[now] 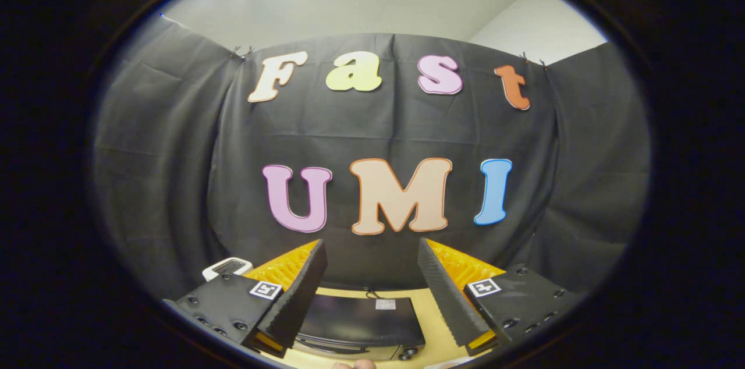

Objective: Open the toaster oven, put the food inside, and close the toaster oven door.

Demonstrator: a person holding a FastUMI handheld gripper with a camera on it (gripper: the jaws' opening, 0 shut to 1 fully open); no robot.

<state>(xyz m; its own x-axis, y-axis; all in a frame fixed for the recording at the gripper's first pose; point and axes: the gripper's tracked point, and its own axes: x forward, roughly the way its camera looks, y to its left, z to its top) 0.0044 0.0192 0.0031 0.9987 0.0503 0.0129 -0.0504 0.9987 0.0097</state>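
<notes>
- The toaster oven (359,322) sits low in the gripper view, seen from above: a dark, flat-topped box with a small pale tag near its back edge and what looks like a knob at its front right corner.
- Its front face is nearly out of sight from this angle, so whether the door is open or closed cannot be told for sure; nothing suggests it has been opened.
- The tool (372,293) hangs above the toaster oven with its two fingers spread wide and nothing between them; the oven's top shows through the gap.
- The toaster oven rests on a light wooden tabletop (429,313), bare wood showing to its right.
- A small white object (227,268) lies off to the oven's left, behind the left finger; what it is cannot be told.
- At the oven's front edge, nearest the camera, a pale rounded shape (356,364) peeks in, possibly a fingertip or the food; too little shows to say.
- By my judgement the task is at its very start: the approach to the door.
- The next move calls for lowering the tool well down and in front of the oven, finding the door handle, closing both fingers on it and pulling the door open.
</notes>
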